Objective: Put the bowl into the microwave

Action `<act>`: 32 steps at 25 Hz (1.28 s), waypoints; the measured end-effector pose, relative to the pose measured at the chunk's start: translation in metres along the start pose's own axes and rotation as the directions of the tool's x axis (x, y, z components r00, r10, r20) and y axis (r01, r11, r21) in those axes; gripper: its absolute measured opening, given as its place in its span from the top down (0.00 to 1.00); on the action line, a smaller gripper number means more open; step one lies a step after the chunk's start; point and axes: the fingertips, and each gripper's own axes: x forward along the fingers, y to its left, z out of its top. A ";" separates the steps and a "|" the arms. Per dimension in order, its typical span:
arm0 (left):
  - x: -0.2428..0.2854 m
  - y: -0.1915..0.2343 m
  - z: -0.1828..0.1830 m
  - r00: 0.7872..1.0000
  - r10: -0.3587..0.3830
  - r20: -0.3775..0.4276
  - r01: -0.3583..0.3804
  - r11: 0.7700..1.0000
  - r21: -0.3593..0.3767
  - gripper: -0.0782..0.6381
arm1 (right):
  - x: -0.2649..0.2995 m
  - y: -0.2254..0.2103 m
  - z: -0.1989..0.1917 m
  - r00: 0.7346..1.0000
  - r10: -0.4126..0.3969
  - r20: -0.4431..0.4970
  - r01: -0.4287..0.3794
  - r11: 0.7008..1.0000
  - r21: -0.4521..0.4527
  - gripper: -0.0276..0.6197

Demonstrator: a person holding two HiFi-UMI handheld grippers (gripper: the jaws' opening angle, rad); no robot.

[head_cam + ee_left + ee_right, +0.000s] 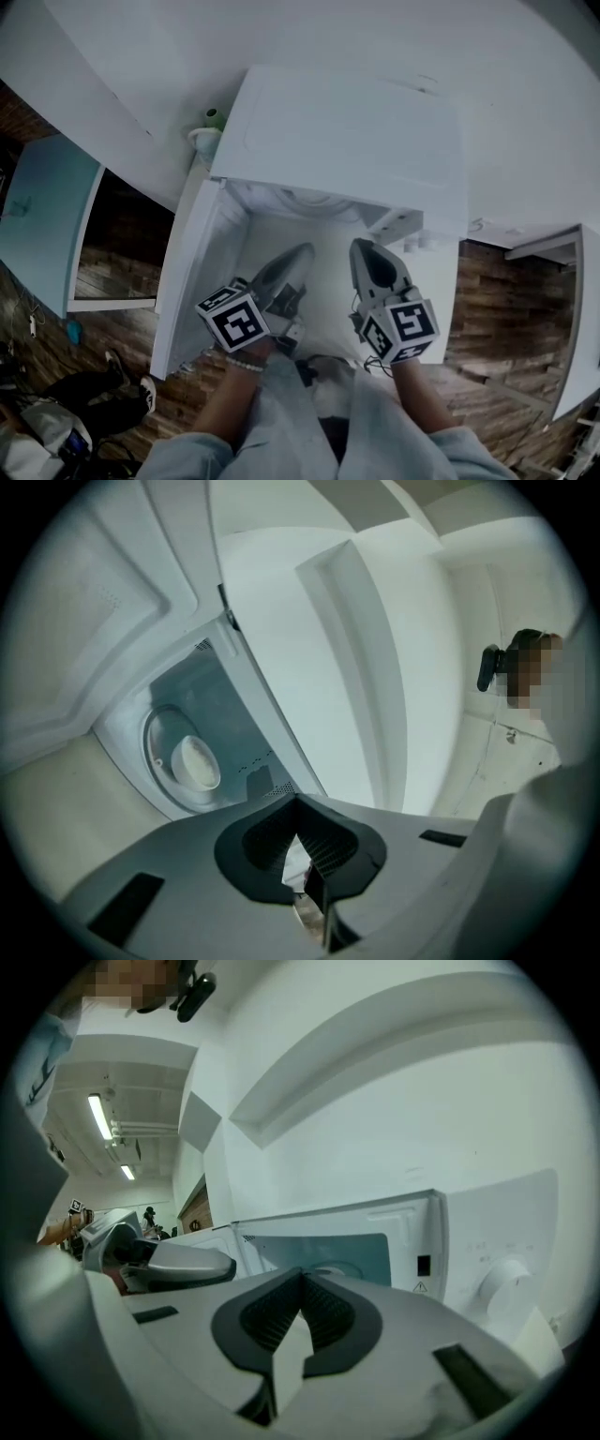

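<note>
Standing on a white table [525,178], the microwave [347,141] has its door [187,272] swung open to the left, with wood floor [497,309] below. The bowl [195,761] sits inside on the glass turntable [157,731]. The left tongs [302,253] and right tongs [362,247] hang just before the opening, each closed tight on nothing. A green-topped object [212,116] stands behind the microwave's left corner, and dark bags [56,412] lie on the floor.

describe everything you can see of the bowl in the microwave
Seen in the left gripper view, the bowl is small, round and white to cream, smooth like ceramic or plastic. It sits on the round glass tray inside the open microwave, near the tray's middle. Nothing else touches it. Whether it holds anything cannot be told.
</note>
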 end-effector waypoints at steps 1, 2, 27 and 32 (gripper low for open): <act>-0.001 -0.004 0.002 1.000 -0.001 0.001 0.001 1.000 0.019 0.90 | -0.002 0.002 0.005 1.000 0.005 0.015 -0.005 1.000 0.008 0.96; -0.002 -0.009 0.005 1.000 -0.004 0.001 0.004 0.999 0.039 0.90 | -0.005 0.004 0.010 1.000 0.011 0.030 -0.011 1.000 0.017 0.96; -0.026 -0.068 0.022 1.000 -0.022 -0.017 0.027 0.932 0.361 0.89 | -0.043 0.020 0.060 0.991 0.045 0.130 -0.037 0.998 -0.058 0.96; -0.026 -0.067 0.024 1.000 -0.018 -0.016 0.023 0.930 0.367 0.89 | -0.041 0.022 0.061 0.991 0.054 0.122 -0.046 0.997 -0.065 0.96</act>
